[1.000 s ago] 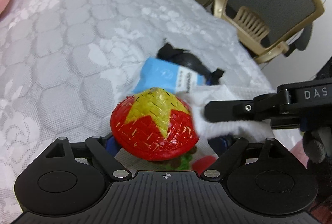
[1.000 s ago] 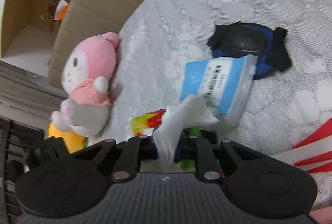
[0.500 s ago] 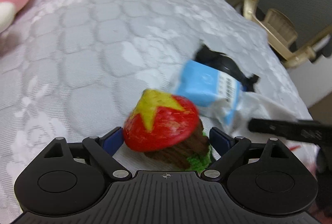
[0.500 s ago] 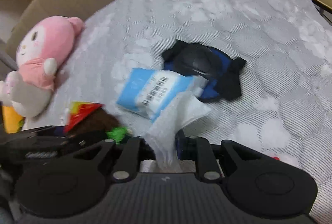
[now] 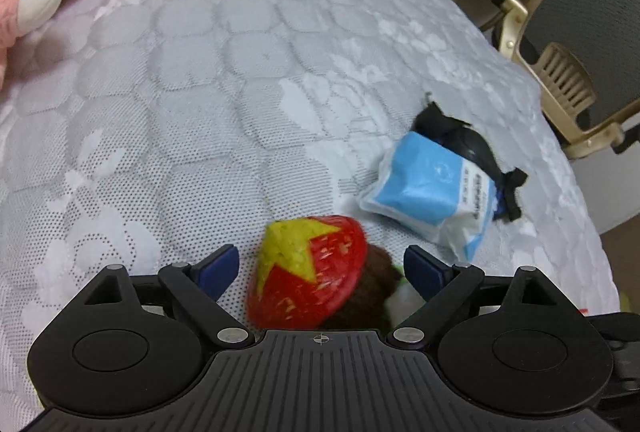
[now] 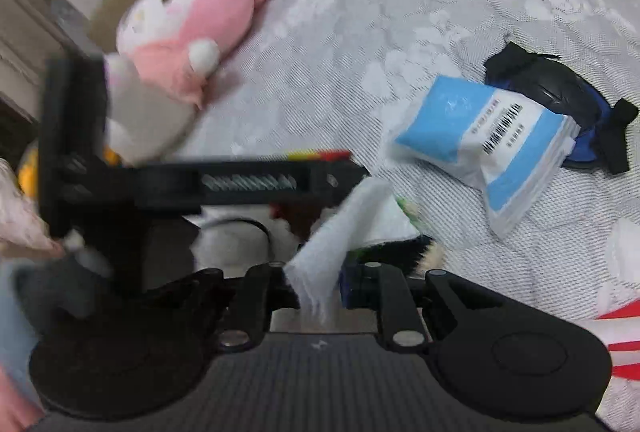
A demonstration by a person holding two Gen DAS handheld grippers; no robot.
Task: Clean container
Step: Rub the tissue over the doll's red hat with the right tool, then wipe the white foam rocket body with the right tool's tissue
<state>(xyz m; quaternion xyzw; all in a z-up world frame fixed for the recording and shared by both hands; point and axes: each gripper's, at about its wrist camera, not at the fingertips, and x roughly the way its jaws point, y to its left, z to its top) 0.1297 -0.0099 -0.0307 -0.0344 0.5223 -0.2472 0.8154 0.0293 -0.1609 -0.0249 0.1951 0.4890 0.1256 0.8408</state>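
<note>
My left gripper (image 5: 320, 264) holds a small container with a red woven lid bearing a yellow star (image 5: 308, 272) and a brown body (image 5: 372, 292); the lid is tilted left. Its blue fingertips (image 5: 218, 264) stand wide on either side, and the grip contact is hidden. My right gripper (image 6: 320, 284) is shut on a white tissue (image 6: 340, 232), which reaches up toward the container. The left gripper's body (image 6: 192, 183) crosses the right wrist view, blurred. A blue and white tissue pack (image 5: 432, 187) lies on the bed; it also shows in the right wrist view (image 6: 480, 123).
A grey quilted bed cover (image 5: 200, 91) lies under everything. A pink plush toy (image 6: 180, 31) lies at the far left. A black and blue pad (image 6: 560, 87) sits behind the tissue pack. A gold-framed chair (image 5: 568, 31) stands beyond the bed's right edge.
The container has tilted, its lid turning left and its brown body showing. The right gripper with the tissue has left the left wrist view and swung behind the left gripper.
</note>
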